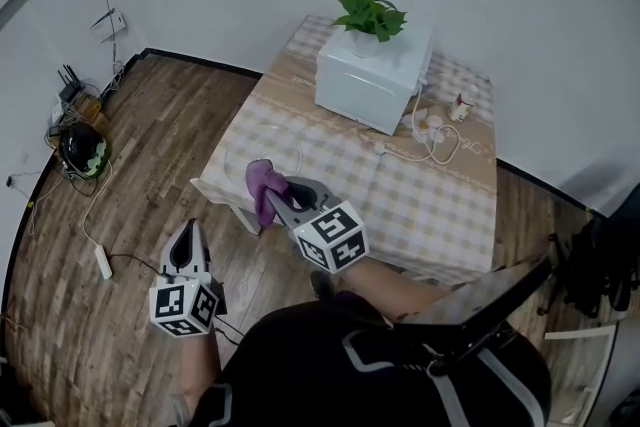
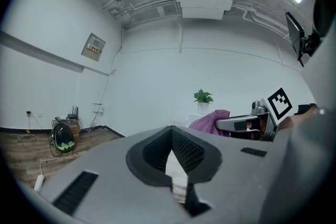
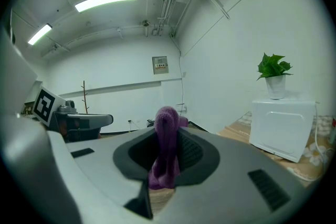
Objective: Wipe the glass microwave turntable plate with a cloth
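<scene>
Wiping not begun: right hand-held gripper [image 1: 281, 199] clamps the cloth [image 1: 260, 183], left hand-held gripper [image 1: 187, 233] closed, empty; microwave [image 1: 370, 80] at twelve o'clock, plate unseen.

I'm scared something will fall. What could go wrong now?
The purple cloth hangs loosely from the right gripper, pinched only along one part, so it might slip out. The white cable loops across the table beside the microwave; a gripper reaching in could snag it. Bumping the microwave might topple the potted plant on top.
</scene>
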### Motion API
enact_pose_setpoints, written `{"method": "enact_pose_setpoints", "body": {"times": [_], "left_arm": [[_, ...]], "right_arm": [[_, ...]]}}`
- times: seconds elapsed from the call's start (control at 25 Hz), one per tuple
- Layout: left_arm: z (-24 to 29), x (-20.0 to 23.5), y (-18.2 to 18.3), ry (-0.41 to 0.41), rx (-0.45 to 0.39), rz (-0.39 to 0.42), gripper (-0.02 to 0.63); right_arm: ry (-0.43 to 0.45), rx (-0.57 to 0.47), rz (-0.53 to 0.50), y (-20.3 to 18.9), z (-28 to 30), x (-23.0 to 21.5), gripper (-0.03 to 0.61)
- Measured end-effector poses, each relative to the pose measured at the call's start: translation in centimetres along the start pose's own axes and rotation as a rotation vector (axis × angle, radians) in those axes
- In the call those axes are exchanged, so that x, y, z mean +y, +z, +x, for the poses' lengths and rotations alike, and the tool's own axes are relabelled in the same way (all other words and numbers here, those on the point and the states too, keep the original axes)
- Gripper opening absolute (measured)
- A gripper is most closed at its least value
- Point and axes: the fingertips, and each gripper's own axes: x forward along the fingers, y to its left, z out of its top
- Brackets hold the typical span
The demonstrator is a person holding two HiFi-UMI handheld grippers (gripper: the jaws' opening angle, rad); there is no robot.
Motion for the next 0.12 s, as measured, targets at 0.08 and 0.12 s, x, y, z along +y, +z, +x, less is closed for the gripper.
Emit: {"method": "enact_pose_setpoints", "body": {"times": [0.08, 0.12], "left_arm": [[0.05, -0.02, -0.03, 0.001, 0.000, 0.001, 0.003], [0.06, -0.02, -0.05, 0.001, 0.000, 0.001, 0.003]], "right_arm": [[-0.001, 0.000, 0.000, -0.01, -0.04, -0.12, 0.075], [-0.002, 0.000, 0.001, -0.03, -0.05, -0.17, 0.075]]}}
